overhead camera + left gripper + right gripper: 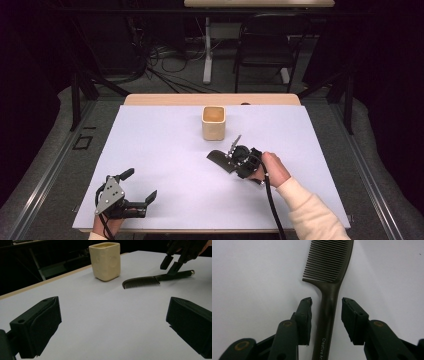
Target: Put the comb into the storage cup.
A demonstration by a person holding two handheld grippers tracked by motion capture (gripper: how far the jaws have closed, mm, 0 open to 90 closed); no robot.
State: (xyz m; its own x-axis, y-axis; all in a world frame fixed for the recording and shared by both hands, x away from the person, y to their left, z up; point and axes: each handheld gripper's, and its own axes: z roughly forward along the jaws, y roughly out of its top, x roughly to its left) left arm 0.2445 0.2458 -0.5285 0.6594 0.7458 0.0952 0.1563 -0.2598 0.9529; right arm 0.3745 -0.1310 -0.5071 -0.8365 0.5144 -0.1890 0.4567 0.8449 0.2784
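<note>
A dark comb (pixel 332 290) lies flat on the white table cover (pixel 165 150), right of centre, its teeth pointing away from my right gripper (pixel 326 301). That gripper reaches down over the comb's handle with one jaw on each side. A thin gap shows at both pads, so it is open around the handle. From the left gripper view, the comb (pixel 141 282) and the right gripper (pixel 172 263) appear at the far right. My left gripper (pixel 141 184) rests near the front left corner, open wide and empty. A cream square cup (pixel 213 123) stands upright behind the comb (pixel 217 158).
The wooden table edge (pixel 210 99) runs along the back of the cover. Beyond it on the floor are a black chair (pixel 265 47), a white desk leg (pixel 207 50) and loose cables (pixel 165 65). Dark frame rails flank the table.
</note>
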